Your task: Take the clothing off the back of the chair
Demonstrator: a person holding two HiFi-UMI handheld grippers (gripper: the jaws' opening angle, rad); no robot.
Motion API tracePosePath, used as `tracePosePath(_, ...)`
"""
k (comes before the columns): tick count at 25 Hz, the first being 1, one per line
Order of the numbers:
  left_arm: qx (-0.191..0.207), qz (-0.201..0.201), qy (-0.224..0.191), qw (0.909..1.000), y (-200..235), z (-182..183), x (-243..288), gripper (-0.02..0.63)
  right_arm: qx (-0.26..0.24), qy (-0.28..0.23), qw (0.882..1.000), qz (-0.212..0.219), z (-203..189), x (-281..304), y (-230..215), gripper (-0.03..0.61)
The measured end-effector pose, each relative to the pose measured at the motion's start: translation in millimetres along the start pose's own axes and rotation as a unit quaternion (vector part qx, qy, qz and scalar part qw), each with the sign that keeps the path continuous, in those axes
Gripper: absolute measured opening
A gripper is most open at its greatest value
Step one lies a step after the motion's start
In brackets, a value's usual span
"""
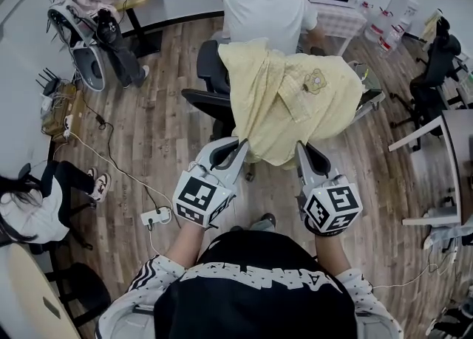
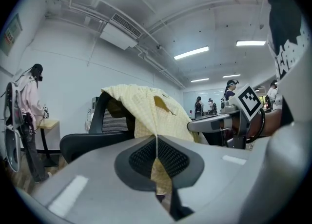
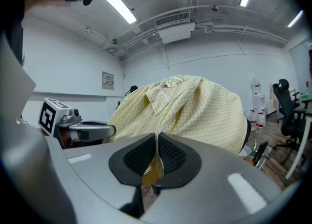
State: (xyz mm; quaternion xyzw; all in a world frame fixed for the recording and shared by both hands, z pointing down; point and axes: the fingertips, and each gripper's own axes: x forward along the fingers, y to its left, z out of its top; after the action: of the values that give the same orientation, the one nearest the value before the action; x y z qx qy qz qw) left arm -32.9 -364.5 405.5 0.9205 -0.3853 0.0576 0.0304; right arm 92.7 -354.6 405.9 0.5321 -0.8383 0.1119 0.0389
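Both pairs of jaws are clenched on the shirt. In the head view the left gripper and the right gripper each bite its near hem, one toward the left corner and one toward the right. The rest of the yellow checked cloth lies draped over the back of the chair, with a seated person just beyond it. In the left gripper view the pads are pressed together with a thin fold of yellow cloth pinched between them, and the shirt rises from there over the chair's top edge. In the right gripper view the pads are likewise closed on a fold, and the cloth runs up toward the collar. The grasp looks made, so lifting off is the step in hand. The next move calls for both grippers to rise together and draw toward the near side, high enough for the cloth to clear the backrest without snagging. The grip should stay even so neither corner slips.
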Motion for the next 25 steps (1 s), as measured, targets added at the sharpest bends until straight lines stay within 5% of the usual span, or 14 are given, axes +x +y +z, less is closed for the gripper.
tracePosePath(25, -0.015, -0.044, -0.012, 0.9989, -20, -17, -42, 0.0, -0.019, 0.004, 0.999, -0.039, -8, -30, 39, 0.034)
